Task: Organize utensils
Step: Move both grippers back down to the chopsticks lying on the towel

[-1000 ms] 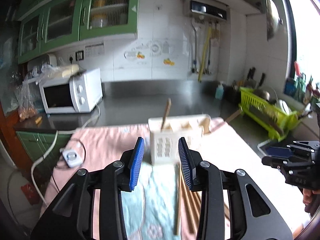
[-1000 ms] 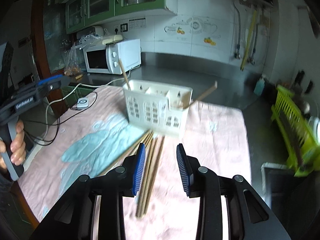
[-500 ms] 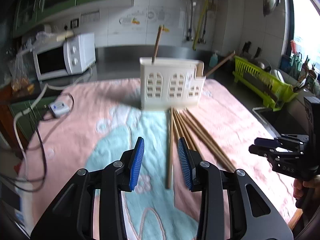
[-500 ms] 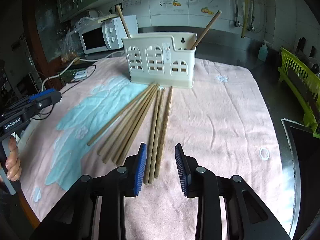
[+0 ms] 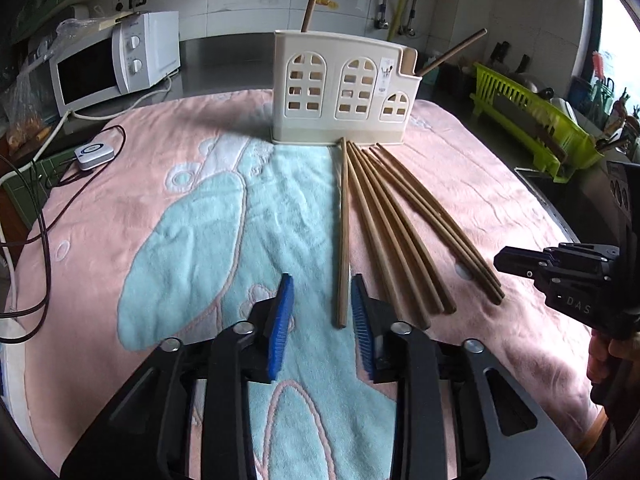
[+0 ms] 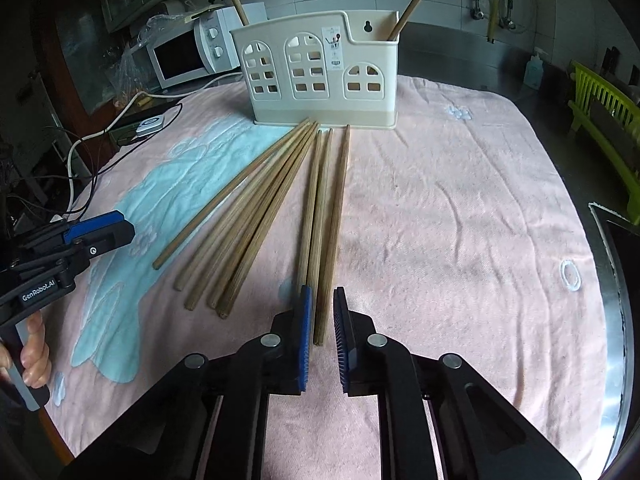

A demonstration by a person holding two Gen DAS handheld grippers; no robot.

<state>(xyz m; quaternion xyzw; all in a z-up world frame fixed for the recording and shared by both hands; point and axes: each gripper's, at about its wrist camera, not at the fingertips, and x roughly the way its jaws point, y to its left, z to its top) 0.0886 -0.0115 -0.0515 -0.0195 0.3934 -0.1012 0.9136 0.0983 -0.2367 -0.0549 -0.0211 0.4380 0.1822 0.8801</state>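
A cream utensil holder [image 5: 344, 88] with arched cut-outs stands on a pink and teal towel [image 5: 192, 216]; it also shows in the right wrist view [image 6: 320, 76]. Two wooden chopsticks stand in it. Several wooden chopsticks [image 5: 384, 220] lie fanned on the towel in front of it, seen too in the right wrist view [image 6: 280, 208]. My left gripper [image 5: 323, 316] is open, low over the towel, with the near end of the leftmost chopstick [image 5: 343, 232] between its fingers. My right gripper [image 6: 320, 320] is open but narrow, its fingers astride the near ends of the rightmost chopsticks [image 6: 330, 240].
A white microwave [image 5: 116, 64] stands at the back left, with cables and a small white switch box [image 5: 94, 154] trailing onto the towel's left edge. A green dish rack [image 5: 532, 120] is at the right. A dark sink edge [image 6: 616, 280] borders the towel on the right.
Both grippers have come down and forward toward the near ends of the chopsticks. The right gripper's fingers have narrowed around the rightmost sticks.
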